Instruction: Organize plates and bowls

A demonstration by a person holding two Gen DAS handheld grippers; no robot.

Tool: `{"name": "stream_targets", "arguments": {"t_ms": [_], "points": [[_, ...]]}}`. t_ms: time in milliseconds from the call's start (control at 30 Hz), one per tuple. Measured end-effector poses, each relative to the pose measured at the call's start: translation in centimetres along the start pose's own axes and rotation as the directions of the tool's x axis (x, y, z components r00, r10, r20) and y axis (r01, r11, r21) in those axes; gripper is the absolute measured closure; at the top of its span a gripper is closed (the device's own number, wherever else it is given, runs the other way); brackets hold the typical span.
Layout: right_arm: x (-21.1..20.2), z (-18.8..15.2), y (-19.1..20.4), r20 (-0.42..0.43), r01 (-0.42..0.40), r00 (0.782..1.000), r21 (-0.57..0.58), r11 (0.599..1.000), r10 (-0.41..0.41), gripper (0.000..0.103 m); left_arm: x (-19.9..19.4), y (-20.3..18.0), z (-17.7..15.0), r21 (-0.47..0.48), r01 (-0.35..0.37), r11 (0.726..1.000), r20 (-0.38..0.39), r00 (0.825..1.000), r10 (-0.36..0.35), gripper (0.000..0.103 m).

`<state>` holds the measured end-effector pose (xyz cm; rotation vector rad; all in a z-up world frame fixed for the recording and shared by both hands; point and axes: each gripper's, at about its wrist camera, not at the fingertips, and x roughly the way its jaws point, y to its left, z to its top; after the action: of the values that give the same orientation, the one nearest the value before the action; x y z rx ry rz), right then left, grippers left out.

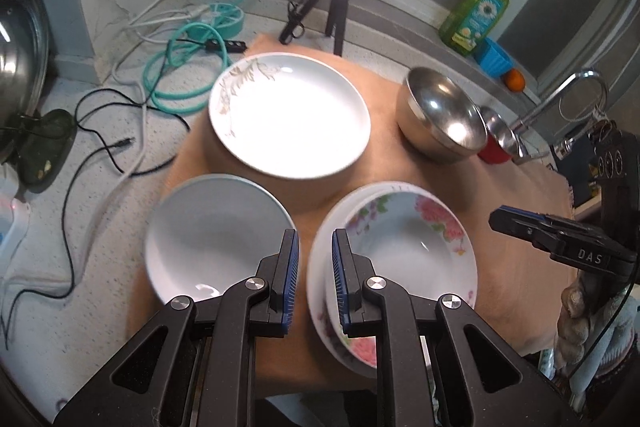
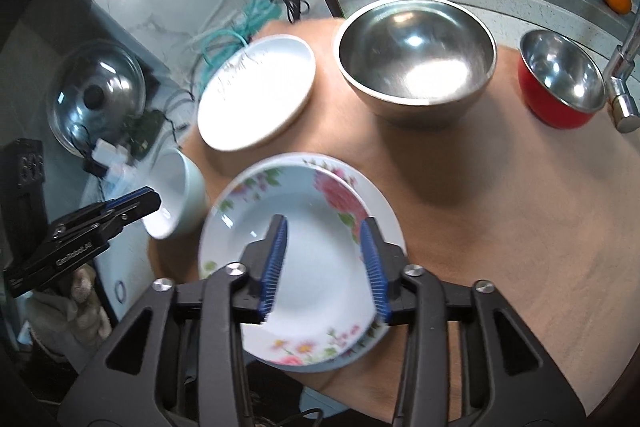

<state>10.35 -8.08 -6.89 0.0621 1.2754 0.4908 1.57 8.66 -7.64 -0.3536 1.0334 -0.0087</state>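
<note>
Two claws hover over the dishes, both tilted steeply down and both empty. Nearest, low centre in the right wrist view, the right claw (image 2: 325, 227) stands partly spread, nothing pinched, straight above the floral dish (image 2: 280, 211) nested on a second floral plate (image 2: 380, 203); that stack reads as already made. In the left wrist view the left claw (image 1: 315, 239) is drawn narrow, holding nothing, its tips hanging over the gap between the plain white dish (image 1: 208, 227) at lower left and the floral stack to its right. Further up the tabletop (image 2: 520, 227) sit the leaf-patterned plate (image 1: 288, 115), then the steel bowl (image 2: 416, 59) and the red bowl (image 2: 560, 79) at upper right. My call: the plain dish lies closest to the left claw.
</note>
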Motion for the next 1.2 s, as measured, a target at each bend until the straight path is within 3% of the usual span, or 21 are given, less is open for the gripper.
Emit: {"name": "stream_targets", "arguments": {"t_ms": [167, 567, 867, 1200], "points": [[0.2, 1.4, 0.8, 0.018, -0.055, 0.998, 0.044, 0.998, 0.054, 0.062, 0.0, 2.5, 2.5, -0.036, 0.001, 0.999, 0.026, 1.000, 0.000, 0.088], [5.0, 4.6, 1.7, 0.021, -0.094, 0.996, 0.155, 0.983, 0.092, 0.062, 4.3, 8.1, 8.5, -0.073, 0.028, 0.997, -0.019, 0.999, -0.029, 0.088], [8.6, 7.2, 1.9, 0.018, -0.053, 0.999, 0.203, 0.978, 0.051, 0.062, 8.3, 9.7, 12.1, -0.040, 0.041, 0.998, -0.056, 0.998, -0.043, 0.088], [12.0, 8.7, 3.1, -0.013, 0.038, 0.999, 0.175, 0.984, -0.036, 0.063, 10.9, 10.6, 13.5, -0.030, 0.043, 0.999, -0.090, 0.995, -0.046, 0.088]]}}
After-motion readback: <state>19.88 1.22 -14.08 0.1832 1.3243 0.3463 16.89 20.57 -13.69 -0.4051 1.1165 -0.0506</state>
